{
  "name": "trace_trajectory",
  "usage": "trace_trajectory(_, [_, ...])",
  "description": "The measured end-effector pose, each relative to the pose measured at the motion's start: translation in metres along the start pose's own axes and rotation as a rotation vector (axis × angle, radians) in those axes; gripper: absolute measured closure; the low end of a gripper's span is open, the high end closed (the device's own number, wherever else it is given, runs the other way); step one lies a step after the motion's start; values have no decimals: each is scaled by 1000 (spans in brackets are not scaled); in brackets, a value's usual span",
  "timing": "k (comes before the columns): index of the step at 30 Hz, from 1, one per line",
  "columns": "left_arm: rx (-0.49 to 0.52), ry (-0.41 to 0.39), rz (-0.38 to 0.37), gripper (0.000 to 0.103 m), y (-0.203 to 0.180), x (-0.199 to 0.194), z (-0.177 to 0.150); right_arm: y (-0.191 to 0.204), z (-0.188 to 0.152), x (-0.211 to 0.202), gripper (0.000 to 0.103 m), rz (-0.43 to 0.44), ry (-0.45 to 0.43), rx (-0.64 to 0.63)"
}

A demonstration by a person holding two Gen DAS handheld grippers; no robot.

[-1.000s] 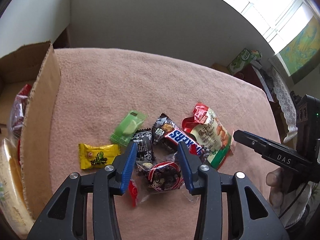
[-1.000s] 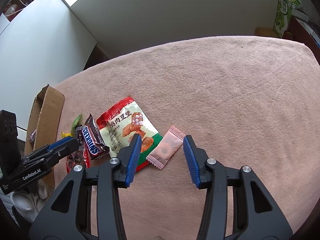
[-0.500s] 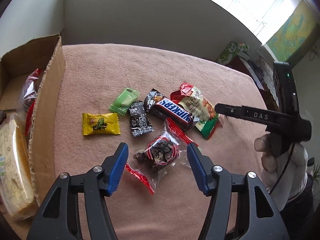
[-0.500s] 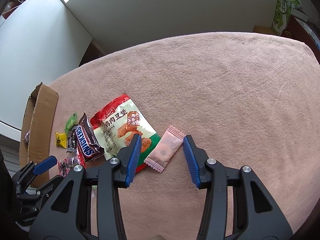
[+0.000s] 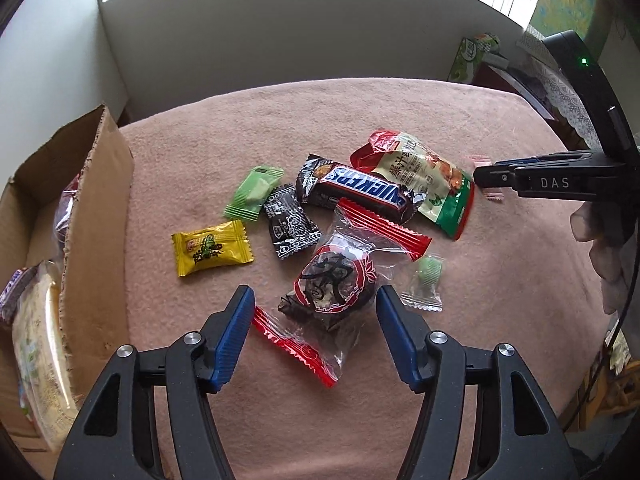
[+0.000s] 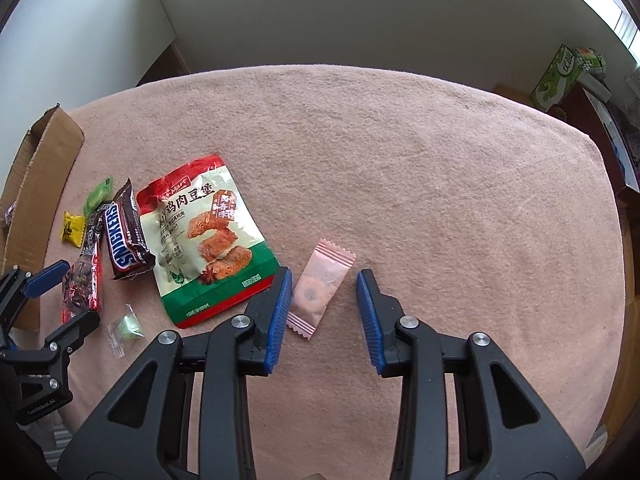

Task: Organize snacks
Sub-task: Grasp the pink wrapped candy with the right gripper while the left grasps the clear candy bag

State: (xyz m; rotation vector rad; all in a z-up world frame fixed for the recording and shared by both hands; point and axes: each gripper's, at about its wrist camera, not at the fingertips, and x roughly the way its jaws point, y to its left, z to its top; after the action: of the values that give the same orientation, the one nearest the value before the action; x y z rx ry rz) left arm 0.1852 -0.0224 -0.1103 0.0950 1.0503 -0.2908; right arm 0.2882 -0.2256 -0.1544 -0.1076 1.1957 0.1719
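My left gripper [image 5: 314, 312] hangs over the pink towel-like cloth [image 6: 400, 152] that covers the table, its blue pads spread apart after just opening, and a clear, red-ended wrapper with a dark sweet [image 5: 332, 284] lies loose between them, touched by neither pad. Beyond it, toward the middle of the table, I see a brown bar printed SNICKERS [image 5: 356, 190], a small black wrapper with white print [image 5: 290, 226], a pale green candy [image 5: 254, 194], a yellow candy with a green figure on it [image 5: 212, 248], and a tiny clear wrapper with a green sweet [image 5: 426, 280]. A red, cream and green pouch with Chinese writing and pictures of fried pieces [image 6: 206, 236] lies just right of the Snickers, its edge under the bar's end; I can make out "Mart" in its red top corner. At the table's left edge stands an open cardboard box [image 5: 96, 216] that already holds a few packets I cannot read. My right gripper [image 6: 324, 306] points down near the pouch's right corner, its jaws having just narrowed, with a pink biscuit sachet [image 6: 318, 290] between them; the left pad sits against or just beside the sachet's edge, the right pad clearly apart from it, so nothing is clenched. From the left camera that gripper's side reads "DAS", and a hand [image 5: 608, 248] wraps its handle. On the left gripper's body I read "GenRobot.AI". A green carton [image 6: 560, 76] stands off the table's far right corner.
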Motion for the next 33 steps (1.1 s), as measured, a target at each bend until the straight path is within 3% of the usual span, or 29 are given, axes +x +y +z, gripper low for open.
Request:
trace_trajectory(13, [14,-10,-16,44,1,-9,-5,6,-15,-6,69,16,8,-12])
trace_trajectory(17, [7,-13,-15,45,0,-6,-2,5,-13,-6,87,10,5,-7])
trace_trajectory(20, [-18,-38,-32,63,1,-11,-3,-2,-15,-10,95,27,1,5])
trace_trajectory(21, [-31,-42,-30,65,2,-13,-2,-3,-16,-12,96,28,-1,6])
trace_trajectory(33, [-108,-84,-78,71,11,-25,-9,-13,-28,-35,97,68,-50,19])
